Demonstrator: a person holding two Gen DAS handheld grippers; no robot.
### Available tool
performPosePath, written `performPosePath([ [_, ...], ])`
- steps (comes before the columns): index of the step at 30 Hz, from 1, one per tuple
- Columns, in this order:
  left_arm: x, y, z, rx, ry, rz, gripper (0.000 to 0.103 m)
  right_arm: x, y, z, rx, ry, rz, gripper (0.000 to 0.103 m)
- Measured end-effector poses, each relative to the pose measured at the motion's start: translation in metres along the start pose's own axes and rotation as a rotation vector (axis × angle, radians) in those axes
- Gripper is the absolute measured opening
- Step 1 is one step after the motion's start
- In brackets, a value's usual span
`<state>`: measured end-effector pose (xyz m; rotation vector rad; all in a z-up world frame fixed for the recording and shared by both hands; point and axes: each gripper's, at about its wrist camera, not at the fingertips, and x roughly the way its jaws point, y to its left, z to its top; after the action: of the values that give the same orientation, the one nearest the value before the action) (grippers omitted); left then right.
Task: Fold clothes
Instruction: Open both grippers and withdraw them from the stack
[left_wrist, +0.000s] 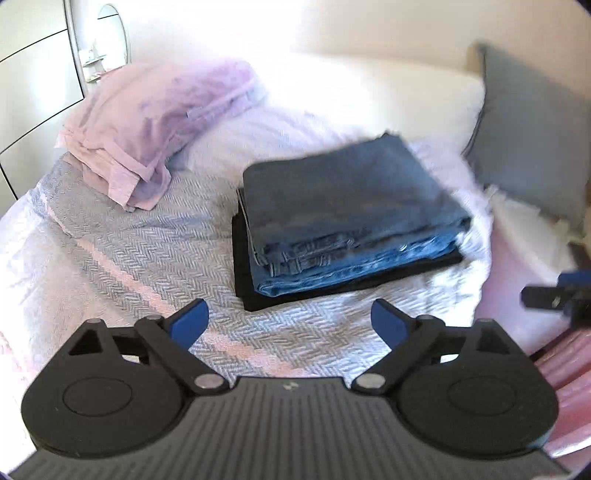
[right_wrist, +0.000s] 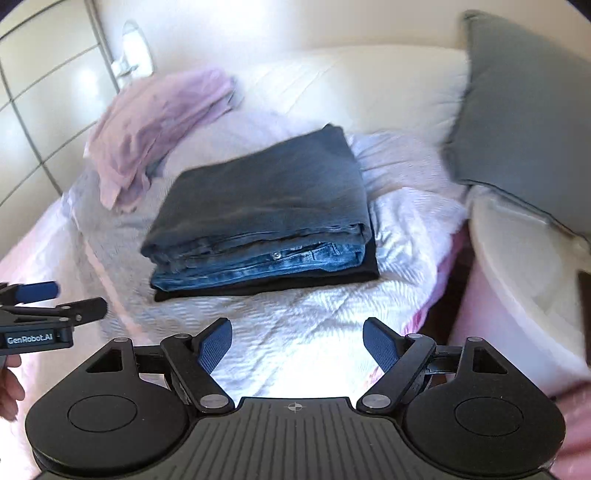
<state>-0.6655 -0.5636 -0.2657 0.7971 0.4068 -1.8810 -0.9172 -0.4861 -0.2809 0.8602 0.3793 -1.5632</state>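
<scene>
The folded jeans (right_wrist: 258, 218) lie stacked on a folded black garment (right_wrist: 266, 282) in the middle of the bed (right_wrist: 314, 325), straight ahead of both grippers, the stack's long axis running across the frame. Both the left hand-held gripper (left_wrist: 290, 321) and the right hand-held gripper (right_wrist: 297, 343) hover with fingers spread and empty; neither seems clearly nearer. A lilac garment (left_wrist: 155, 122) sits rumpled at upper left, closer to the left one.
</scene>
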Motion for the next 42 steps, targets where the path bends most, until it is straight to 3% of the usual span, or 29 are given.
performPosePath([
  [8, -0.074, 0.011, -0.002, -0.035, 0.014, 0.002, 0.096, -0.076, 0.046, -0.013, 0.016, -0.057, -0.027, 0.082],
  [16, -0.107, 0.005, 0.0, -0.107, -0.023, -0.031, 0.094, -0.111, 0.068, -0.009, -0.028, -0.075, -0.013, 0.082],
  [30, -0.111, -0.007, 0.016, -0.094, -0.015, -0.02, 0.094, -0.126, 0.075, 0.0, -0.065, -0.087, 0.001, 0.082],
  [42, -0.103, -0.01, 0.011, -0.067, 0.019, -0.003, 0.095, -0.126, 0.08, -0.002, -0.058, -0.07, -0.002, 0.082],
])
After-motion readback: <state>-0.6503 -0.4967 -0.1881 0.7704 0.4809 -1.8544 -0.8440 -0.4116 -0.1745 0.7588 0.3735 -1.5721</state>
